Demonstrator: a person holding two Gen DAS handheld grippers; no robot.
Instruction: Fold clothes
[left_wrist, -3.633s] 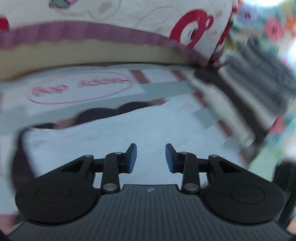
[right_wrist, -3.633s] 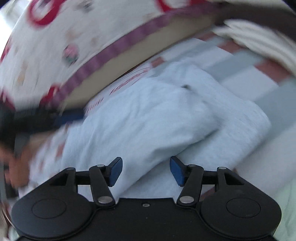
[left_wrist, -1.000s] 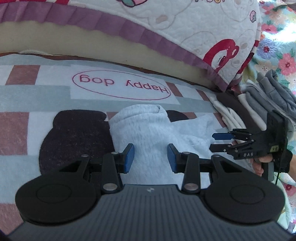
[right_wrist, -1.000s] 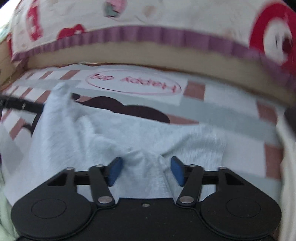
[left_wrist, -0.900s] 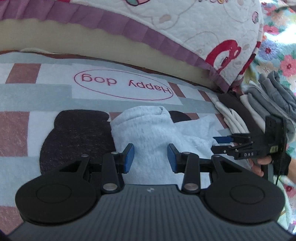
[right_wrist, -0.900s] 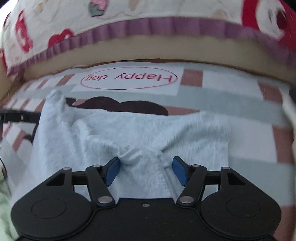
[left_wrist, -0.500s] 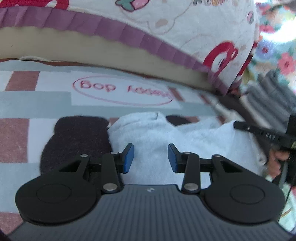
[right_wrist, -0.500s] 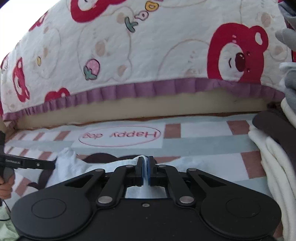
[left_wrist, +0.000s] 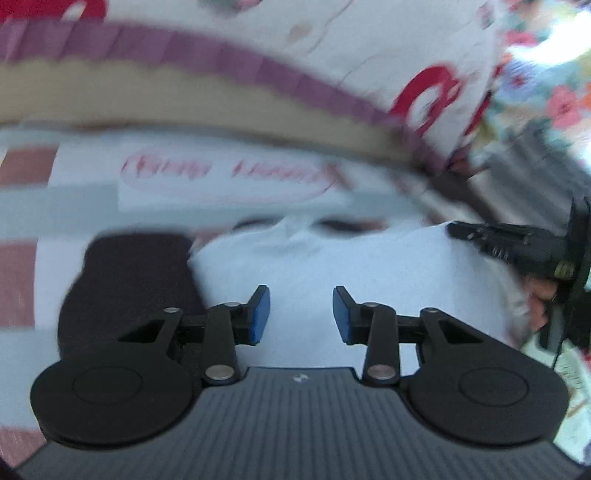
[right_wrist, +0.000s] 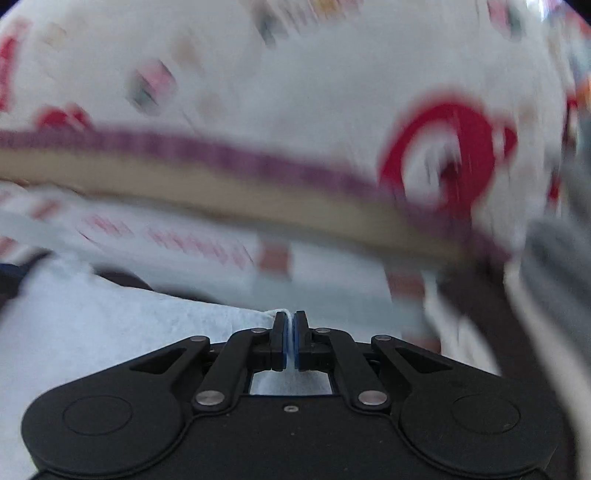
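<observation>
A light grey-white garment (left_wrist: 332, 258) lies on the striped bed sheet, partly over a dark patch. My left gripper (left_wrist: 301, 314) is open and empty, just above the garment's near part. My right gripper (right_wrist: 290, 341) is shut on an edge of the same garment (right_wrist: 92, 332), which spreads to its left. The right gripper also shows in the left wrist view (left_wrist: 517, 245), at the garment's right side, held by a hand. Both views are motion-blurred.
A quilt (left_wrist: 332, 55) with red bears and a purple trim rises behind the sheet. A pink "Happy dog" oval (left_wrist: 229, 173) is printed on the sheet. Stacked grey, white and dark clothes (right_wrist: 546, 280) lie at the right. Floral fabric (left_wrist: 546, 74) shows at the far right.
My right gripper closed on the garment's edge and lifted it; it keeps hold and is swinging now. My left gripper stays open over the garment, shifting slightly.
</observation>
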